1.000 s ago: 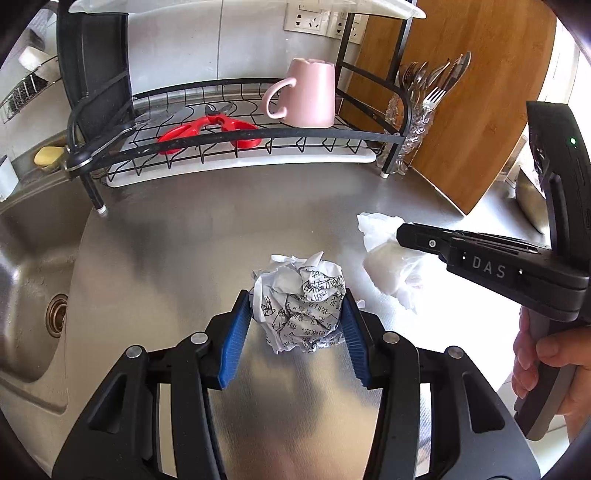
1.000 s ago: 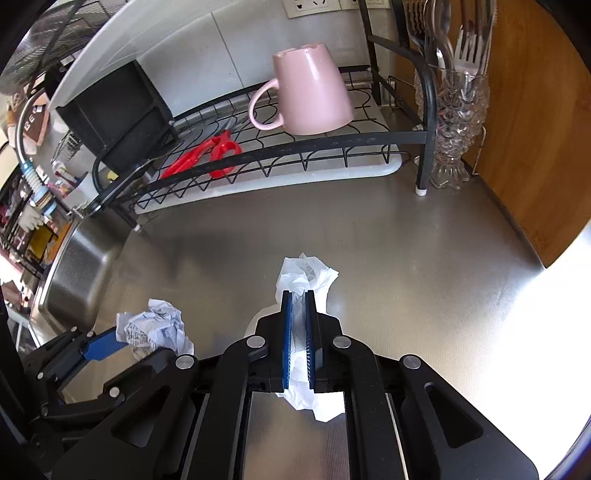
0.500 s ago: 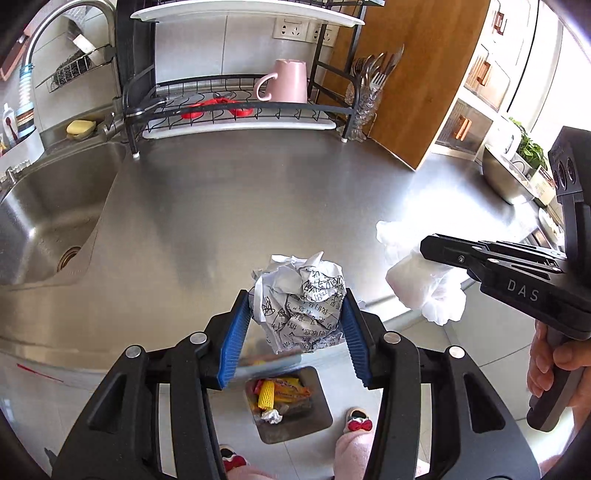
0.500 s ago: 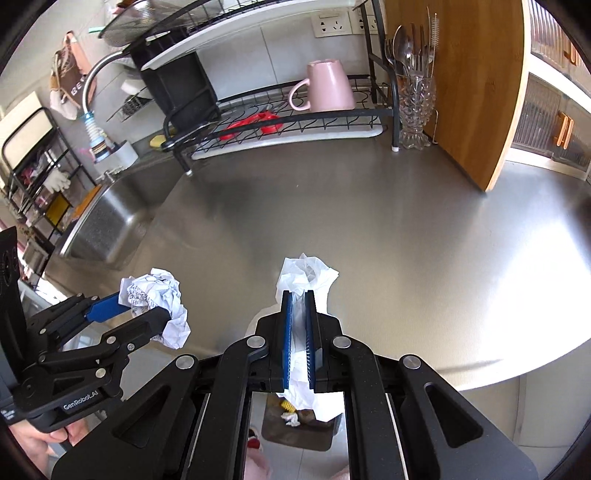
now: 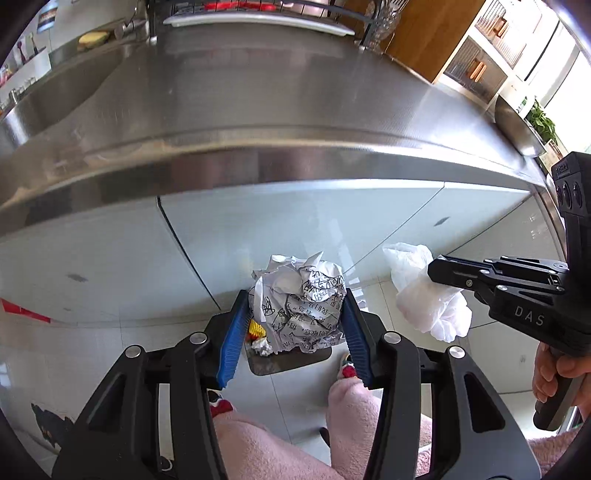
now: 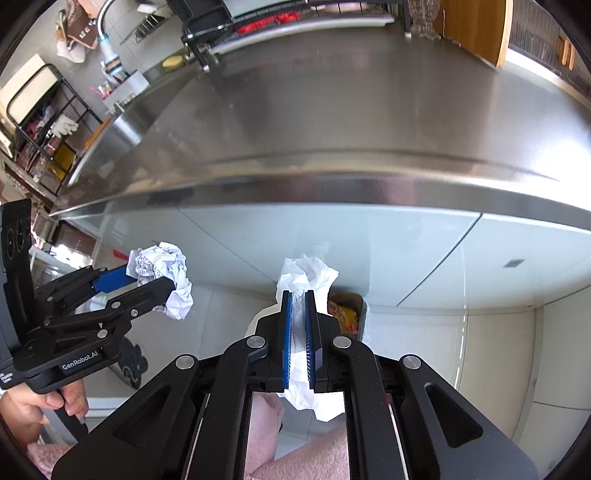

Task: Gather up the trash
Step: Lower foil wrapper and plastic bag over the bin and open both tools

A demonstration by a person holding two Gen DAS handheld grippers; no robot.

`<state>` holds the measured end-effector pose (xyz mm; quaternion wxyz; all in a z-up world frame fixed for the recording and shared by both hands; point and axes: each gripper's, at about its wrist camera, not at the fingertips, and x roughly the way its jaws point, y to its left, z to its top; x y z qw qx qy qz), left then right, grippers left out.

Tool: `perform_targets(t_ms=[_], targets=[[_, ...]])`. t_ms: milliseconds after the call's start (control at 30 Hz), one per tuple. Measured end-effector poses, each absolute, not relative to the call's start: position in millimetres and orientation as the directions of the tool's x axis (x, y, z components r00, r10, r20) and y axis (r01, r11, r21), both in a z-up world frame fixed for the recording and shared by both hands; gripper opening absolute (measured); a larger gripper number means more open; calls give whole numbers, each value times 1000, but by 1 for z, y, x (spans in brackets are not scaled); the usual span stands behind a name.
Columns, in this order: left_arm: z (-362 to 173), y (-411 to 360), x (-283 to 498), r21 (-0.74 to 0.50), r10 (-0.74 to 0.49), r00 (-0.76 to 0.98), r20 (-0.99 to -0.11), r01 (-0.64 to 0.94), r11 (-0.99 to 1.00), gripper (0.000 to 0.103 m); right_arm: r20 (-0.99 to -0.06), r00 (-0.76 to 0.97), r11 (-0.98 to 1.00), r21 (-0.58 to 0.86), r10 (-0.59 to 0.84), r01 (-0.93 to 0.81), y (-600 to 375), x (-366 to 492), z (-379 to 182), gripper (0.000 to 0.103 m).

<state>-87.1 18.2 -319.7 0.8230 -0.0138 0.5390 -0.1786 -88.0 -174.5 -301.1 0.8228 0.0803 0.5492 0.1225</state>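
Observation:
My left gripper (image 5: 293, 317) is shut on a crumpled printed paper ball (image 5: 301, 304), held in the air in front of the counter and over a grey trash bin (image 5: 291, 360) on the floor. The bin holds yellow wrappers and a small paper wad. My right gripper (image 6: 298, 321) is shut on a white plastic bag (image 6: 306, 275), held off the counter with the trash bin (image 6: 345, 314) just beyond it. The right gripper with the bag (image 5: 424, 291) shows to the right in the left wrist view. The left gripper with the paper ball (image 6: 162, 264) shows to the left in the right wrist view.
The steel counter edge (image 5: 258, 166) runs across above both grippers, with white cabinet doors (image 5: 295, 229) below it. A dish rack (image 6: 280, 22) and sink (image 5: 62, 92) are far back. The person's pink-clad legs (image 5: 354, 413) and slippers stand next to the bin.
Both grippers have pulled back off the counter and dropped below its edge with their trash still held. The bin on the floor has come closer beneath them.

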Motion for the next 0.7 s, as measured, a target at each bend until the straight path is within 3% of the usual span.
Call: perform_targets(t_ms=[700], targets=[[-534, 0, -55, -210, -245, 133, -960, 237, 949, 47, -941, 192, 955, 292, 279, 43, -164, -58, -504, 8]])
